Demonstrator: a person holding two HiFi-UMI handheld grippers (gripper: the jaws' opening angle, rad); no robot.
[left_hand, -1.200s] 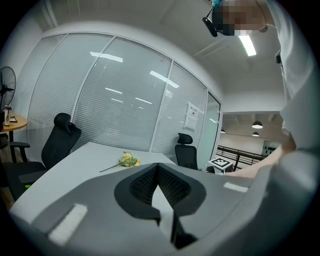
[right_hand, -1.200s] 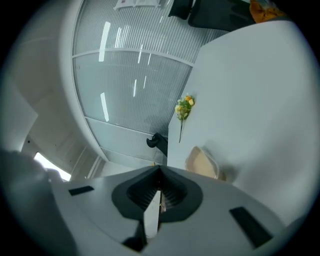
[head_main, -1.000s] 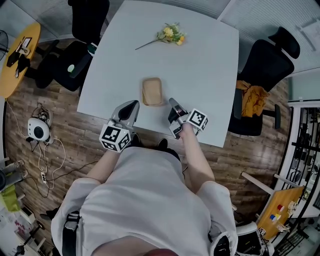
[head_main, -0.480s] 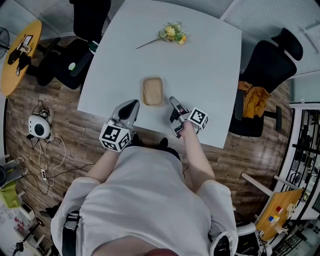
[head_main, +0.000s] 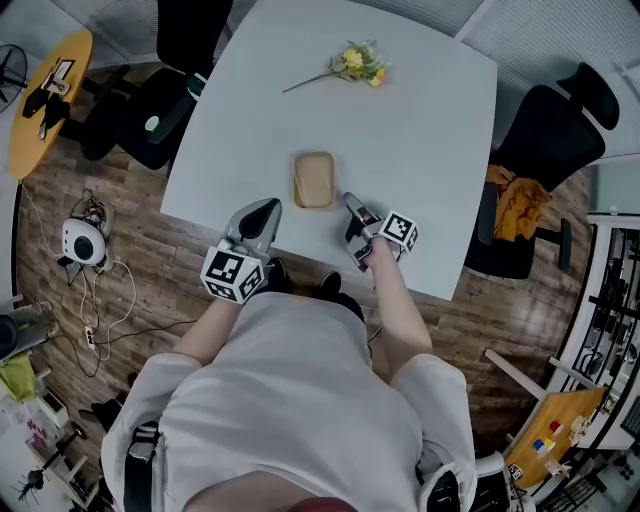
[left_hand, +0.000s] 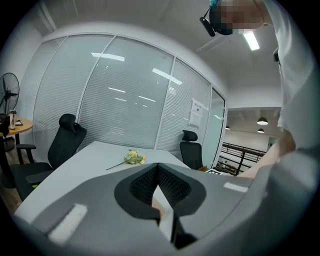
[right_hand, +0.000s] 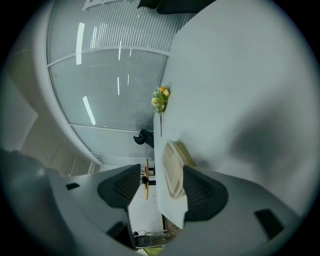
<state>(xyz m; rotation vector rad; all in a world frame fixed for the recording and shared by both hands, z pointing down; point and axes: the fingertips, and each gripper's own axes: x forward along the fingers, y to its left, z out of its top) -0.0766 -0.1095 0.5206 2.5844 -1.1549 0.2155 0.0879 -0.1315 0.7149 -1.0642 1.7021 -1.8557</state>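
Note:
A small tan dish (head_main: 314, 180) lies on the white table (head_main: 430, 140) near its front edge. My right gripper (head_main: 350, 203) hovers just right of the dish, turned on its side. In the right gripper view this gripper (right_hand: 161, 175) stands open, and the dish (right_hand: 172, 165) shows between its fingers without touching them. My left gripper (head_main: 265, 208) is held at the table's front edge, left of the dish. In the left gripper view it (left_hand: 158, 168) is shut on nothing. A sprig of yellow flowers (head_main: 355, 65) lies at the table's far side, also seen as flowers (left_hand: 134, 158).
Black office chairs stand at the far left (head_main: 185, 30) and at the right (head_main: 545, 130), the right one with an orange cloth (head_main: 518, 205). A round yellow side table (head_main: 45, 95) and a white device with cables (head_main: 80, 240) are on the wooden floor at left. Glass walls with blinds (left_hand: 120, 100) close the room.
My right gripper has gone from shut to open and now frames the tan dish. The left gripper stays shut and has barely moved.

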